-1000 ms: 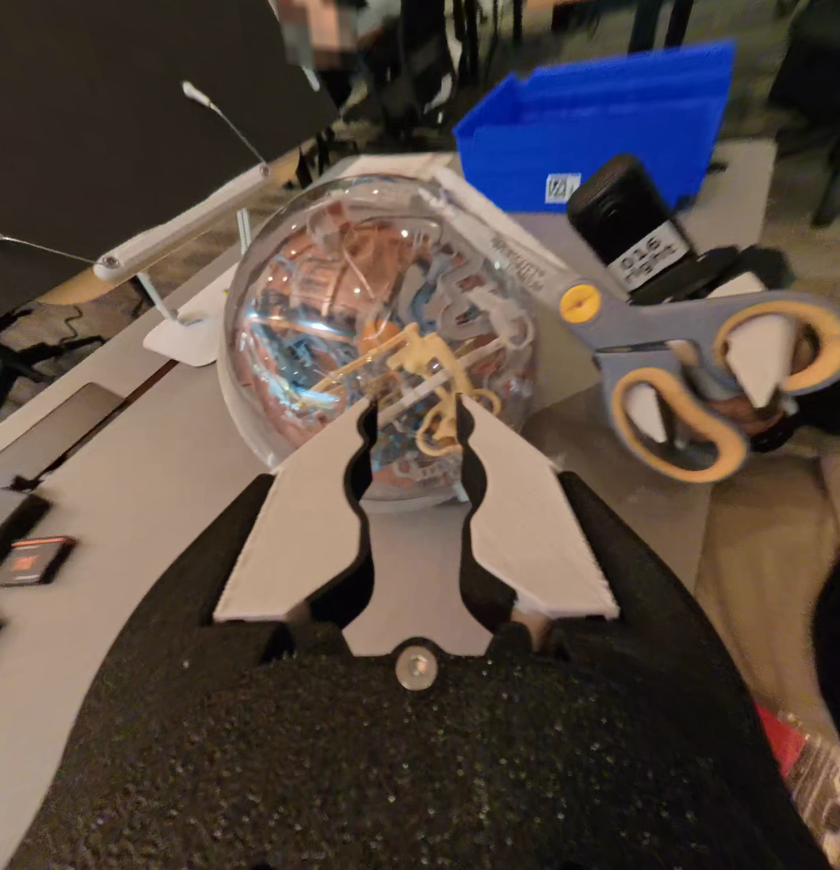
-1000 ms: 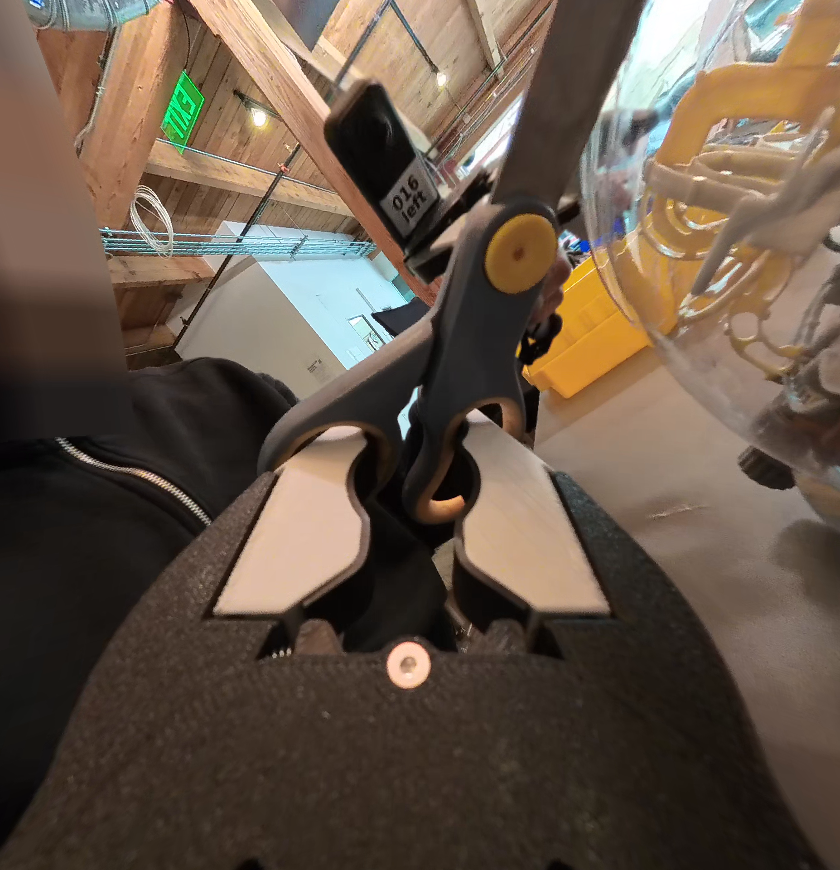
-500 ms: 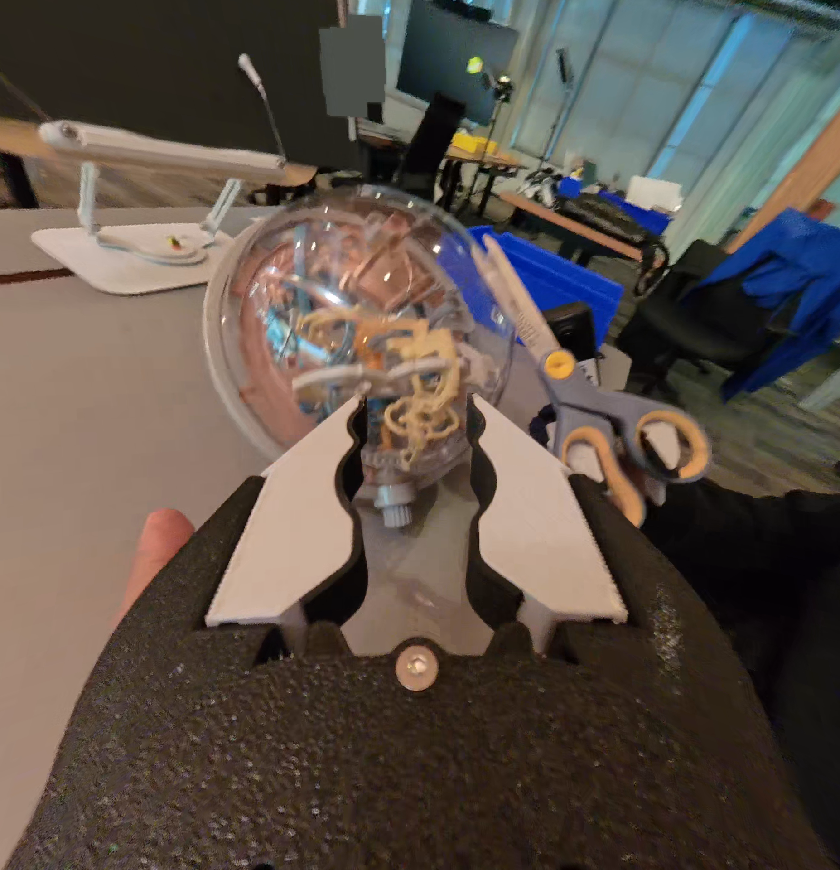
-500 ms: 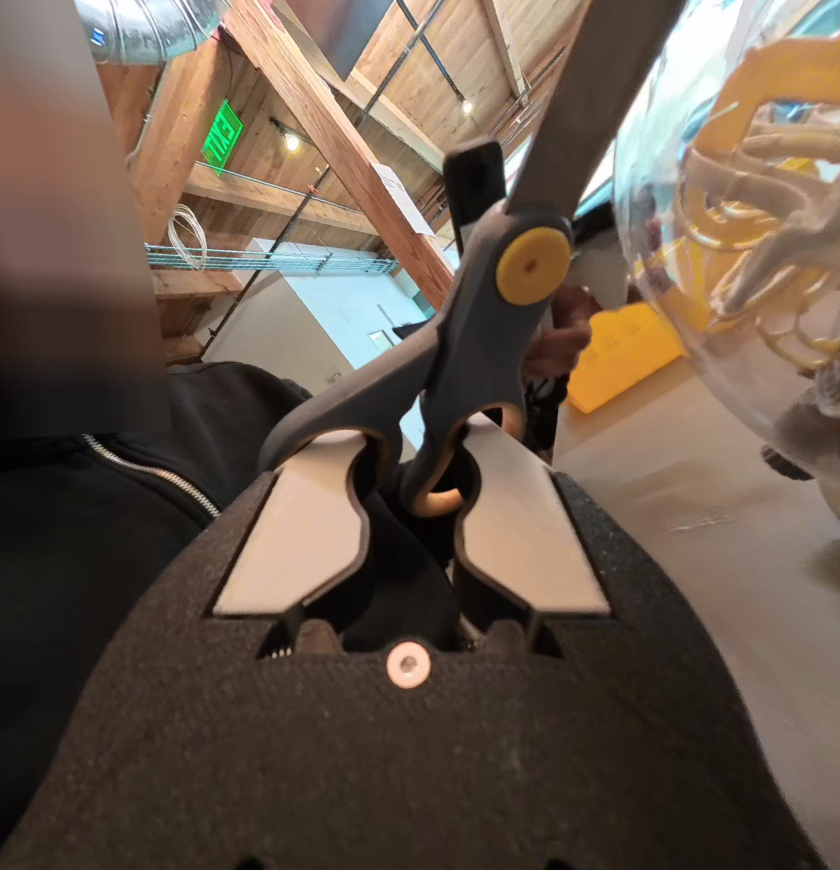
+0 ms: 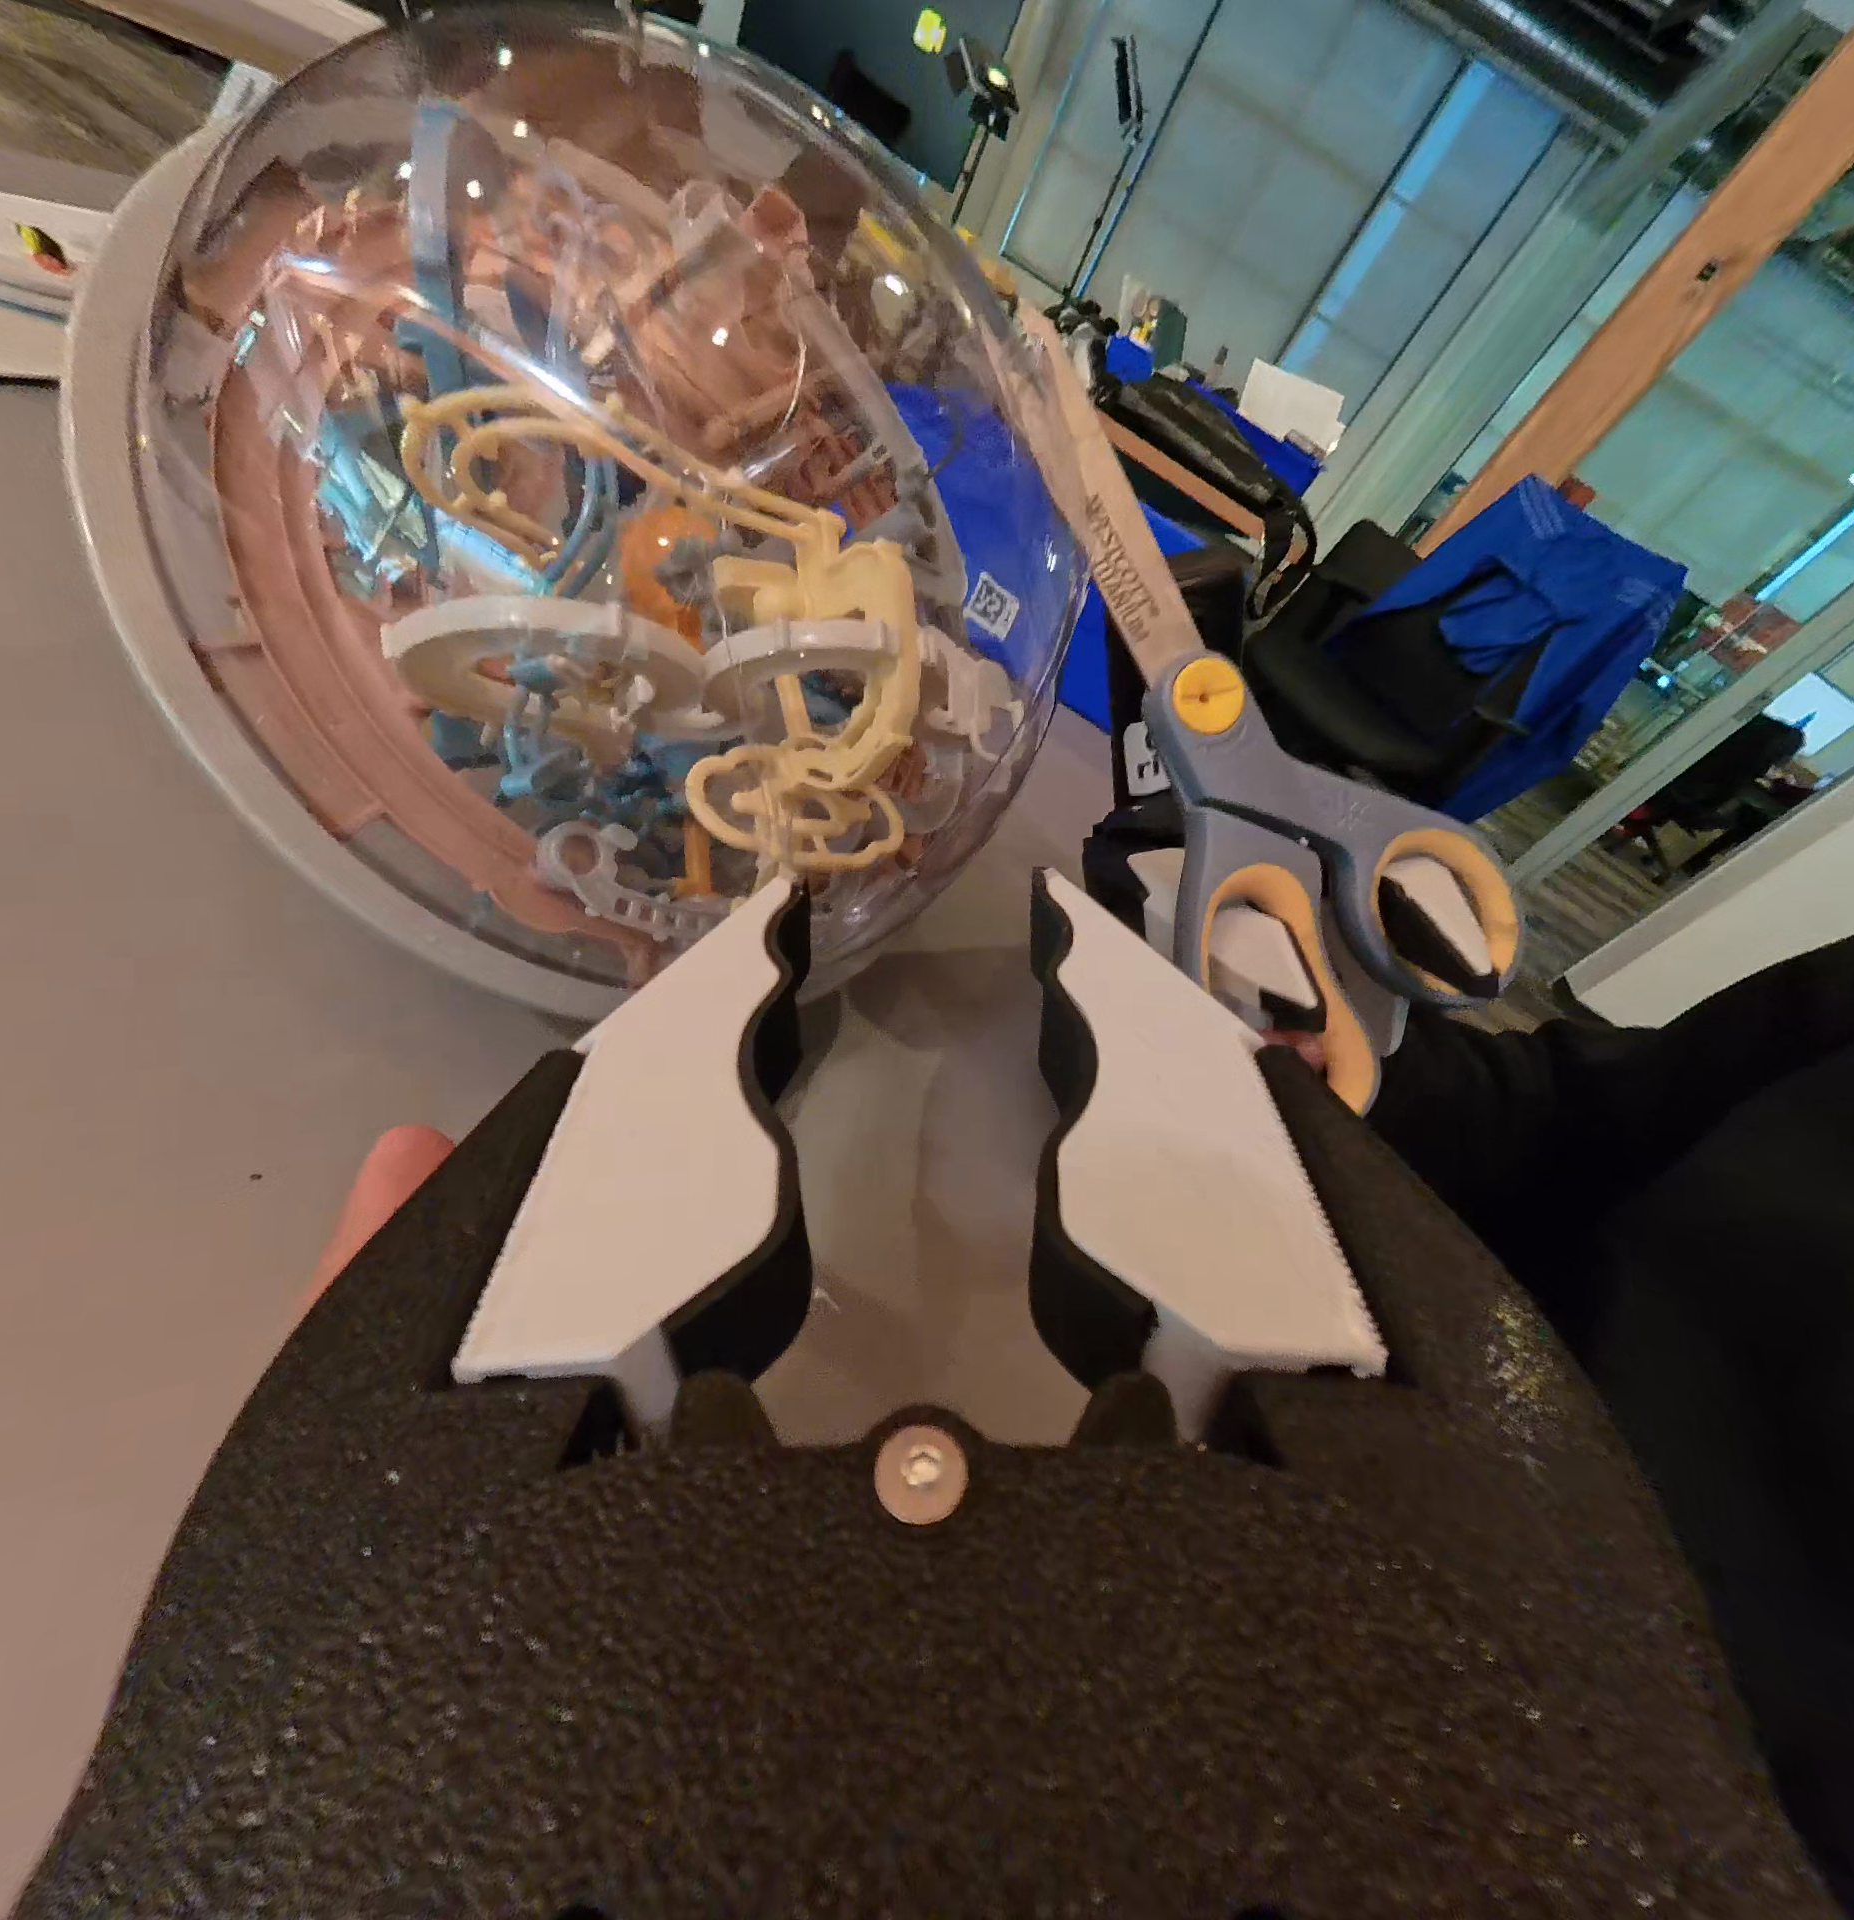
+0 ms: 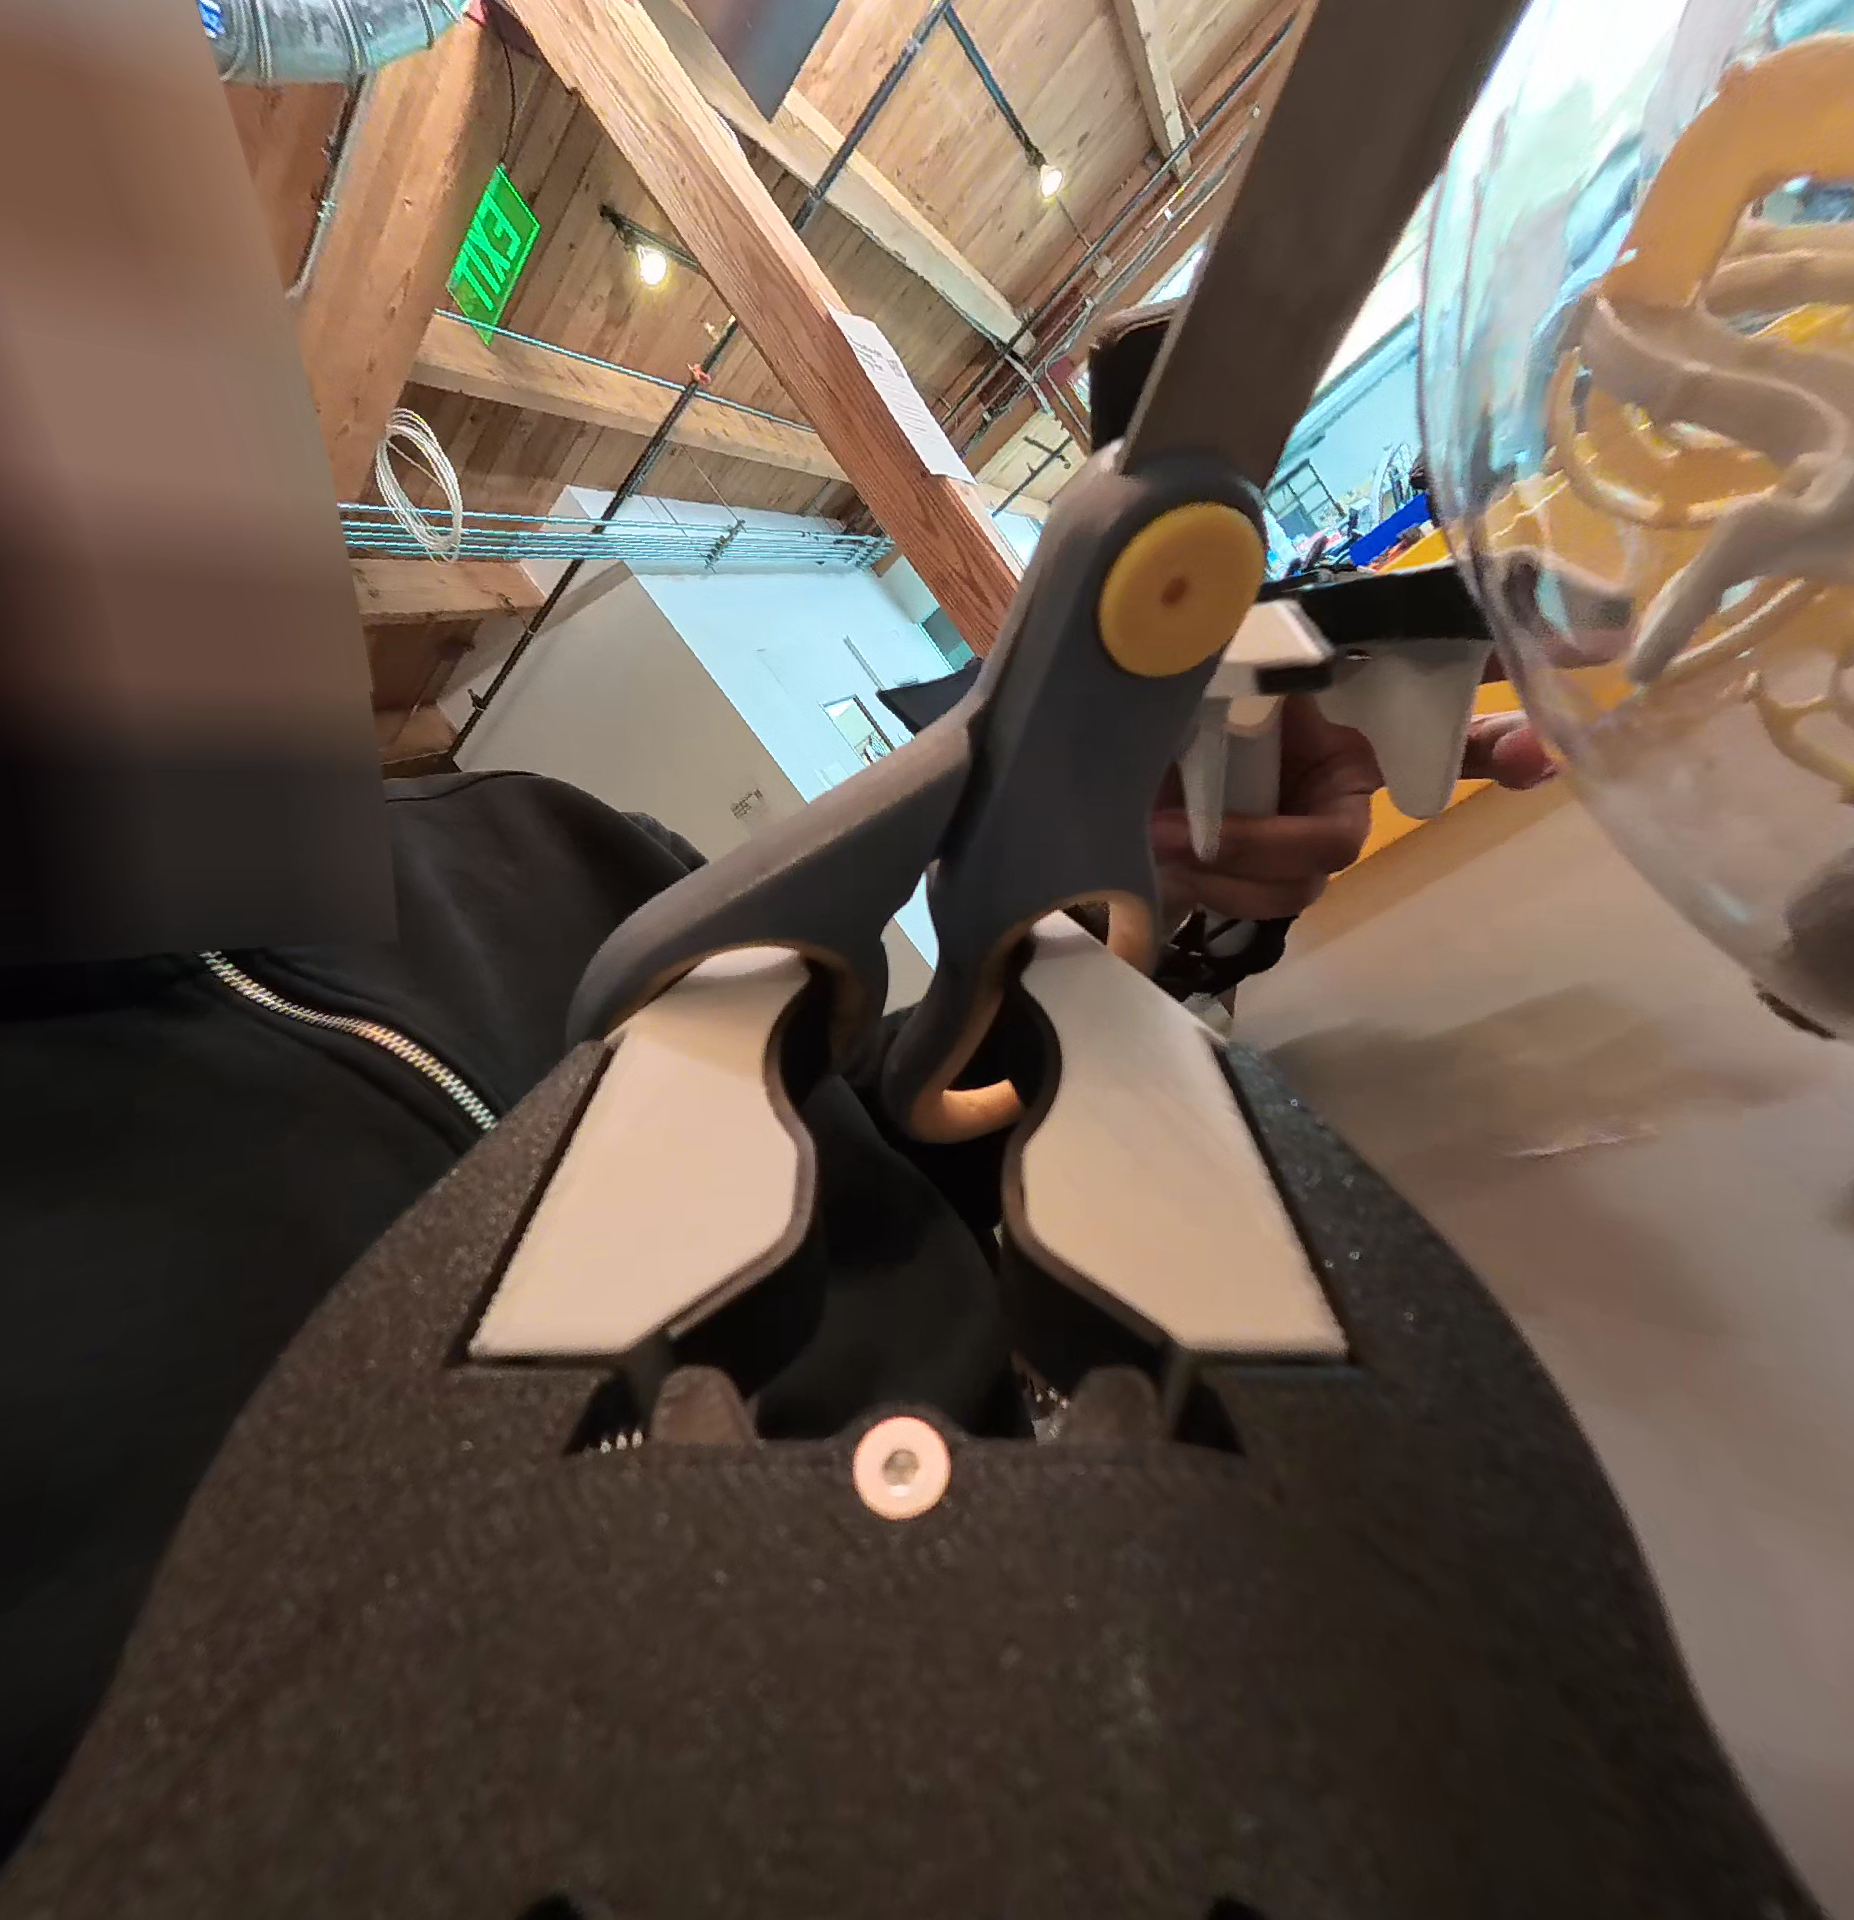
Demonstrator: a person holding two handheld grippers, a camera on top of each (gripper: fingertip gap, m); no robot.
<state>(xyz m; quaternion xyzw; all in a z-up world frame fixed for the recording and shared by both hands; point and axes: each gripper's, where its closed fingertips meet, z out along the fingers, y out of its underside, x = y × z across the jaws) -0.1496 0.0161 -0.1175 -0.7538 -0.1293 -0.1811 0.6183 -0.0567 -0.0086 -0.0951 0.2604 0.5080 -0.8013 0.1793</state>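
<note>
Closer now, left claw (image 5: 915,914) faces maze globe (image 5: 549,499).

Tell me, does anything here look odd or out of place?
Yes: the grey-and-yellow scissors are held oddly. The right gripper has its white fingers poked through the handle loops, blades pointing up beside the clear plastic maze ball on the grey table. The left gripper is open, holding nothing.

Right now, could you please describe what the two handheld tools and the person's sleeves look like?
Both look alike. The left tool has a rough, speckled black foam-like body, two flat white fingers with wavy black inner pads and serrated outer edges, and a silver screw at the centre. The right tool has the same build. A dark black sleeve shows, and a black zipped jacket.
</note>
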